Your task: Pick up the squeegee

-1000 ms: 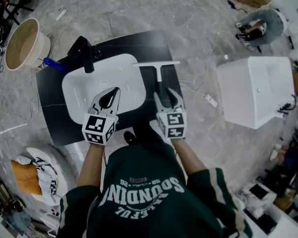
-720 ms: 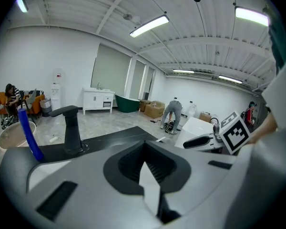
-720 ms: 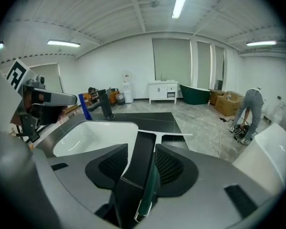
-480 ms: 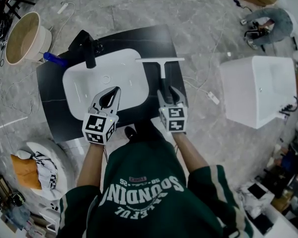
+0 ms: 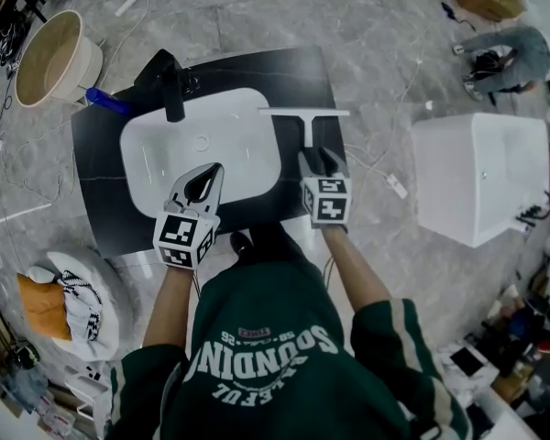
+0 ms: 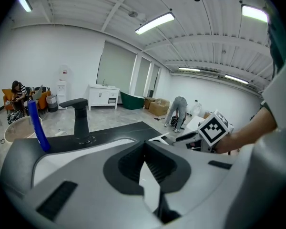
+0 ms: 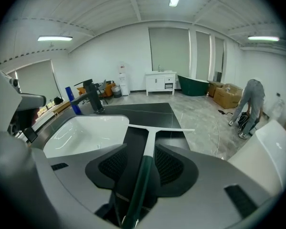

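At the far left, a beige bucket [image 5: 93, 62] is seen on the grey floor beside a black counter [image 5: 101, 200], into which a white basin [image 5: 165, 168] with a black faucet [image 5: 170, 90] is set. Over the basin's near edge the left gripper [image 5: 211, 170] [image 6: 144, 144] is held, its jaws pressed together on nothing. Just right of the basin the squeegee [image 5: 304, 113] [image 7: 148, 142] is seen lying on the counter. It is T-shaped, with a long white blade bar turned away from the person, a white neck and a dark green handle. That handle is pinched between the jaws of the right gripper [image 5: 322, 154] [image 7: 142, 149]. Further right, a white box [image 5: 477, 172] is seen on the floor.
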